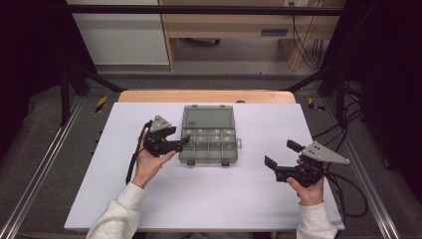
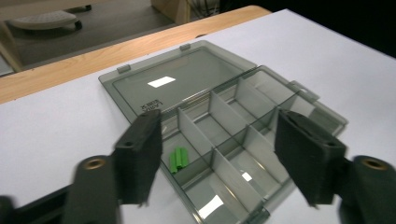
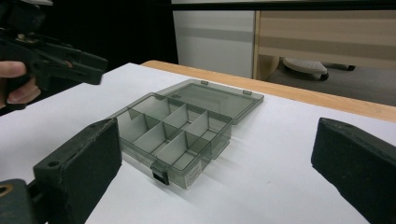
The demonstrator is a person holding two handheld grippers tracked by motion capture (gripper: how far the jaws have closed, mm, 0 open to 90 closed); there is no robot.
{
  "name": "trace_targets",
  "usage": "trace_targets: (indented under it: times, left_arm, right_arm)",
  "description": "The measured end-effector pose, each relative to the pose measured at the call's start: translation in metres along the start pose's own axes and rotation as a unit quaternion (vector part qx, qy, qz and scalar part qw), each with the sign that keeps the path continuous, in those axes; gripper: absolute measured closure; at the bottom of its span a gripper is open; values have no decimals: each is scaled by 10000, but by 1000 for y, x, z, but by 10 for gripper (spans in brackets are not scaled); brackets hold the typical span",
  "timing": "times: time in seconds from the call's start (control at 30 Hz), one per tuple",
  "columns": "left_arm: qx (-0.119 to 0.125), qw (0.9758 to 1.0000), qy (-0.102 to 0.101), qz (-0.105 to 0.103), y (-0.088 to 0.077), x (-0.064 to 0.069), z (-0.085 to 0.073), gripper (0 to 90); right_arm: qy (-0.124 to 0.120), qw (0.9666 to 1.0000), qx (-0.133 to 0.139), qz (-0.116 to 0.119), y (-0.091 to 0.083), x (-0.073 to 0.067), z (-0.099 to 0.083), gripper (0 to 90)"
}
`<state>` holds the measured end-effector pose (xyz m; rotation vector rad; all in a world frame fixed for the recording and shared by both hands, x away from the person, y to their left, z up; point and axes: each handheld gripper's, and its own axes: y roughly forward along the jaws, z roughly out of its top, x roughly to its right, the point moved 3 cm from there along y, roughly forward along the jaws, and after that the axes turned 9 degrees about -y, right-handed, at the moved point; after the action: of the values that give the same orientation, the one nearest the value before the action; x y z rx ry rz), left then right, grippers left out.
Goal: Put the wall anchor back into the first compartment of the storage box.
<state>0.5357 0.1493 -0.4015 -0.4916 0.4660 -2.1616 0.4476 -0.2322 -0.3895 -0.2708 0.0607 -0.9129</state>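
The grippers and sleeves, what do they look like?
Both the left gripper and right gripper are black, each topped by a grey three-cornered plate and trailing a black cable. Their jaws are blocky black pads. The person wears pale grey sleeves.

High view looks fwd and down on the whole table (image 1: 149, 199) from above the person's side. Both gripper views sit low and close, facing the open compartment box (image 2: 219, 135) from opposite sides; all three share it.
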Motion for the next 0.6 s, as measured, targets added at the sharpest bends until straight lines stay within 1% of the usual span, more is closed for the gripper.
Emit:
trace_targets:
  times: [0.13,0.17,0.23,0.3,0.4,0.47,0.6]
  left_arm:
    - [116,9998,-5,-136,-17,-1,-1,191]
    - [149,9998,38,-152,-22,-1,-2,172]
    - [225,9995,41,-201,-33,-2,-4,156]
    - [264,9995,79,-176,-41,-3,-6,140]
    - [280,9995,76,-128,-55,-6,-12,119]
    - [348,9994,18,-89,-64,-9,-17,105]
    - [352,9994,-15,-8,-75,-16,-27,97]
  right_arm:
    - [-11,10000,21,-1,-1,1,0,20]
    - [2,10000,30,-10,-2,1,0,20]
    - [5,10000,35,-8,-2,2,0,20]
    - [7,10000,31,-14,-2,2,0,20]
    - [0,10000,26,-8,-3,2,0,19]
    - [15,10000,19,-14,-3,2,0,19]
    - [22,10000,20,-23,-3,2,-1,19]
